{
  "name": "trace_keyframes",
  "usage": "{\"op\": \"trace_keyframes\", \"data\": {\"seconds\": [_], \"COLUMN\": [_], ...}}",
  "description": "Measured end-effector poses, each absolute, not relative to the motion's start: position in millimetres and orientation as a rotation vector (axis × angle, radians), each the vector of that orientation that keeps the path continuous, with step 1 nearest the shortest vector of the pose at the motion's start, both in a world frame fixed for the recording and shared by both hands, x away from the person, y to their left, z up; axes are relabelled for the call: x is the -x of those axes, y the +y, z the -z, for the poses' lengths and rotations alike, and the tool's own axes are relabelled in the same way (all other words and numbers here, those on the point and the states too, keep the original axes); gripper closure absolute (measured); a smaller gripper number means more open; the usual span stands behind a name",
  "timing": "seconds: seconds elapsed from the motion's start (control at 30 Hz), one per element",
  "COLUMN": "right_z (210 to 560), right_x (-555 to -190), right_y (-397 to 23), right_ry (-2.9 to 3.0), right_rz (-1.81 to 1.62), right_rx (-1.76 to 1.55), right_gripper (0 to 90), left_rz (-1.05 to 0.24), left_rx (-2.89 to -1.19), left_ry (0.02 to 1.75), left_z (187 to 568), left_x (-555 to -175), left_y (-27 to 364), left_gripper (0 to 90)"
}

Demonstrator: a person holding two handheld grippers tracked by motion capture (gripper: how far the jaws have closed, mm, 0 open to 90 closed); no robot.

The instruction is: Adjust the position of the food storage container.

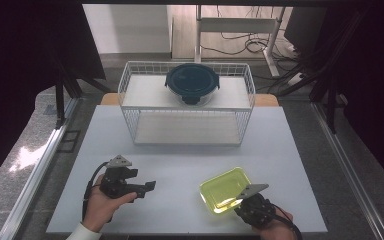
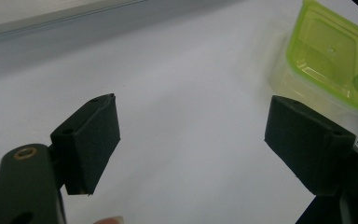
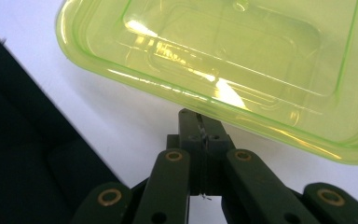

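A shallow clear box with a yellow-green lid (image 1: 225,189) (image 2: 328,51) (image 3: 242,51) lies on the white table (image 1: 180,165) at the near right. My right gripper (image 1: 243,201) (image 3: 200,122) is shut, and its joined tips reach in under the lid's near rim. Whether they touch the rim I cannot tell; nothing is pinched between the jaws. At the near left, my left gripper (image 1: 149,186) (image 2: 191,144) is held in a hand just above the table. It points right toward the box, open, with only bare tabletop between its jaws.
A white wire basket rack (image 1: 130,82) stands at the back middle of the table. A round glass container with a dark blue lid (image 1: 192,82) sits on its upper tier. The table's front edge runs just below both hands.
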State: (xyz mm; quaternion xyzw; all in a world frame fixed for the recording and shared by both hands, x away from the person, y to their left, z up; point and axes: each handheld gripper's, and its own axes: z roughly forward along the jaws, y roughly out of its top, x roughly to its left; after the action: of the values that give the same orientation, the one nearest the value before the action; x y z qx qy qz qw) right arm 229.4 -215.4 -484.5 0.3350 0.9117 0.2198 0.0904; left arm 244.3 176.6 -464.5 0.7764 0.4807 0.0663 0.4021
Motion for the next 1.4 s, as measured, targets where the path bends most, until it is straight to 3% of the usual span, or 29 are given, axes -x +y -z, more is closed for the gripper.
{"op": "trace_keyframes", "data": {"seconds": [0.5,0.8,1.07,1.4], "right_z": [485.8,451.4,441.5,470.2], "right_x": [-249.7,-229.3,-259.1,-295.2], "right_y": [-194.5,-228.7,-269.7,-265.7], "right_ry": [2.704,2.596,2.431,2.467], "right_rz": [-0.656,-0.785,-0.759,-0.617], "right_rx": [-0.981,-1.004,-1.182,-1.267], "right_gripper": [88.8,88.7,88.7,88.7], "left_rz": [-0.175,-0.181,-0.182,-0.182], "left_rx": [-1.948,-1.941,-1.961,-1.956], "left_ry": [1.257,1.274,1.264,1.275], "left_z": [466.6,465.3,465.6,466.1], "left_x": [-247.0,-246.1,-246.2,-245.0], "left_y": [186.3,188.8,183.3,185.1], "left_gripper": [17.7,17.9,17.9,18.0]}}
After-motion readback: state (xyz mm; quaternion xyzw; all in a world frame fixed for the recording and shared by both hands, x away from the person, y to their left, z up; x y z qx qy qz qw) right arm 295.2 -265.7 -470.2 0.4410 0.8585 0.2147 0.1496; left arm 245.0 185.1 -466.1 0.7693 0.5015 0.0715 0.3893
